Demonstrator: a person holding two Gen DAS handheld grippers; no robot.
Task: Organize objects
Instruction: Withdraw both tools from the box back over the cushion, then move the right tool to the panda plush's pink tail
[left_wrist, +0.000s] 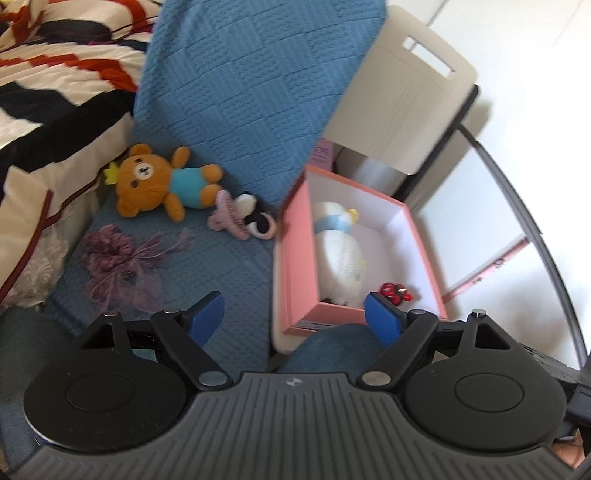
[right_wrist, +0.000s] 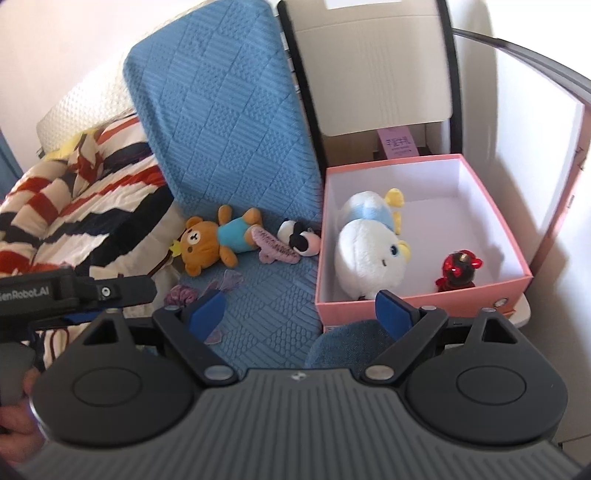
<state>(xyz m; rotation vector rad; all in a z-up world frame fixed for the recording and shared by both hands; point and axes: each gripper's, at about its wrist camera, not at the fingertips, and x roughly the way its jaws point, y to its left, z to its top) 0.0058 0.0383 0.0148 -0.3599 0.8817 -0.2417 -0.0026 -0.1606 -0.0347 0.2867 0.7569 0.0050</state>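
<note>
A pink box (left_wrist: 295, 266) (right_wrist: 491, 284) stands on a chair beside the blue cushion. Inside it lie a white plush with a blue band (left_wrist: 338, 247) (right_wrist: 369, 251) and a small red and black figure (left_wrist: 393, 290) (right_wrist: 460, 271). On the cushion lie a brown bear in a teal shirt (left_wrist: 159, 181) (right_wrist: 212, 240), a pink comb-like toy (left_wrist: 227, 216) (right_wrist: 275, 249), a black and white plush (left_wrist: 255, 218) (right_wrist: 301, 238) and a purple flower bow (left_wrist: 118, 262) (right_wrist: 201, 291). My left gripper (left_wrist: 293, 319) is open and empty. My right gripper (right_wrist: 301, 314) is open and empty.
A striped red, black and cream blanket (left_wrist: 48, 85) (right_wrist: 74, 206) lies left of the blue cushion (left_wrist: 240, 92) (right_wrist: 221, 122). A beige chair back (left_wrist: 406, 99) (right_wrist: 369, 66) rises behind the box. The other hand-held gripper (right_wrist: 74, 291) shows at the left of the right wrist view.
</note>
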